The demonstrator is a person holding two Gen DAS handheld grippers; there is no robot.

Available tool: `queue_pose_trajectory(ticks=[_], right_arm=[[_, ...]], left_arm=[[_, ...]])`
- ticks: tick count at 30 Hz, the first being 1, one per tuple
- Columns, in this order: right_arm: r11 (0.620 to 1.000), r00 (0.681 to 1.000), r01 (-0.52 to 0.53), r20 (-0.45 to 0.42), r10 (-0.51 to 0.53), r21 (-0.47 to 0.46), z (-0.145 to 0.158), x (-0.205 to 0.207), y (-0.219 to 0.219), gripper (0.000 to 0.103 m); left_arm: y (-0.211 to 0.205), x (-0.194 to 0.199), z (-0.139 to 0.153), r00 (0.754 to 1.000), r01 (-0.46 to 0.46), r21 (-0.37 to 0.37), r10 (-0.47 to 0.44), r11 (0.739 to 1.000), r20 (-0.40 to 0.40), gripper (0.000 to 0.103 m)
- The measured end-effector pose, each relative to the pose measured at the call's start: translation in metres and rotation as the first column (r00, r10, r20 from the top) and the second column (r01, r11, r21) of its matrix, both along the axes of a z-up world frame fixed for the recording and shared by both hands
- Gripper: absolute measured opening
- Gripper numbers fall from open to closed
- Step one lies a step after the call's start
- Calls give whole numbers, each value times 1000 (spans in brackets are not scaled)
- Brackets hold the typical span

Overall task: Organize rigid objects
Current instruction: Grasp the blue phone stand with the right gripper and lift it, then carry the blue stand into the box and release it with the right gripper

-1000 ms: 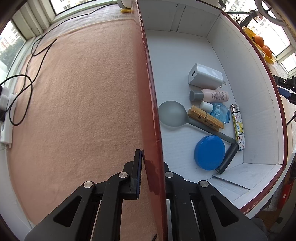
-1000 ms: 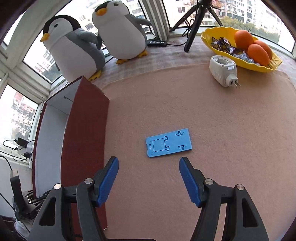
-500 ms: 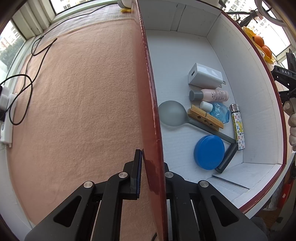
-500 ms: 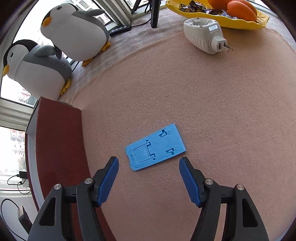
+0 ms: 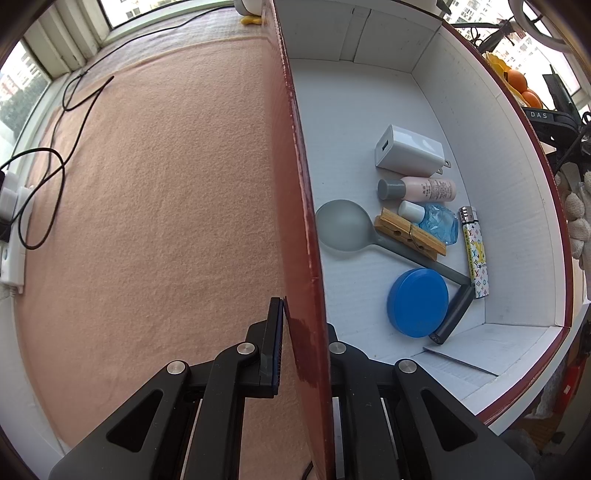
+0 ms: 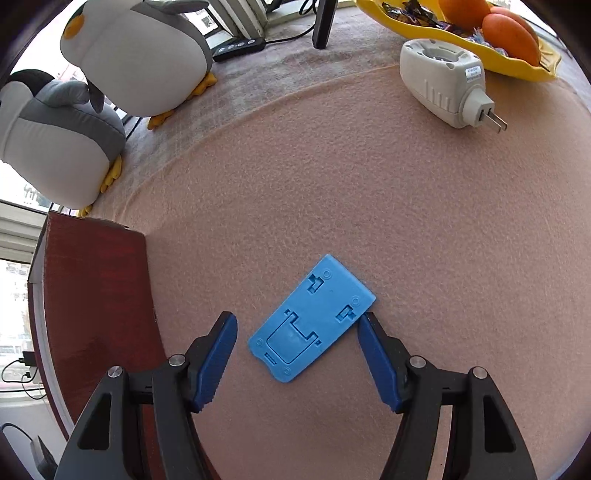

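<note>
My left gripper is shut on the near left wall of the red box, one finger outside, one inside. The box's white inside holds a white charger, a pink bottle, a small blue bottle, a wooden clothespin, a grey spoon, a blue round lid and a patterned lighter. My right gripper is open, low over the mat, with a flat blue plastic stand lying between its fingers, turned diagonally.
A white plug-in device lies on the peach mat at the far right. A yellow dish with oranges sits behind it. Two plush penguins stand at the far left. The red box's outer wall is left of my right gripper. Black cables trail on the mat.
My right gripper has moved forward and down and turned, so the blue stand now lies between its fingers. My left gripper has stayed clamped on the box wall.
</note>
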State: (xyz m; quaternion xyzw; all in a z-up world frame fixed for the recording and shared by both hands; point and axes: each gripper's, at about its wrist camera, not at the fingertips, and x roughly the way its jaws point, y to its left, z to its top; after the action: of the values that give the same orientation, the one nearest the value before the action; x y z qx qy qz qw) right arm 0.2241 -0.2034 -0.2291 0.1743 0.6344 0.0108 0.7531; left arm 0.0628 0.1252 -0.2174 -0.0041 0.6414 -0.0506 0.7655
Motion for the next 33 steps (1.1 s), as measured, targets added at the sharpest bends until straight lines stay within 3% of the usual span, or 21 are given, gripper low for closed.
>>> queue_pose_trajectory(ticks=[4,7,8,9,26,30,33], right_arm=[[980,992,-128,3,130,-151,-1,11,32,63],[934,966,-245,14,258,-259,1,9,58,49],[928,960,-269,12,281,-260,2,9,63,37],[922,955,-285,7,297,-261,3,8,66,34],[944,944,-277,132,302,-178,11,-42,37,33],[945,928,-282,204,312,-163,42,-59,38,33],[937,899,-309,272,343,-160,75,-70,53,33]], left_arm=[[4,0,1,1000,-13,-12,13,1000,-1,7],[6,0,1,1000,-20,-15,20,1000,-1,7],[7,0,1,1000,-21,-14,21,1000,-1,7],[7,0,1,1000,-21,-14,21,1000,0,7],[-4,2,7,1000,-10,16,10,1000,7,7],[-7,2,8,1000,-7,21,7,1000,7,7],[-8,2,9,1000,-5,23,5,1000,9,7]])
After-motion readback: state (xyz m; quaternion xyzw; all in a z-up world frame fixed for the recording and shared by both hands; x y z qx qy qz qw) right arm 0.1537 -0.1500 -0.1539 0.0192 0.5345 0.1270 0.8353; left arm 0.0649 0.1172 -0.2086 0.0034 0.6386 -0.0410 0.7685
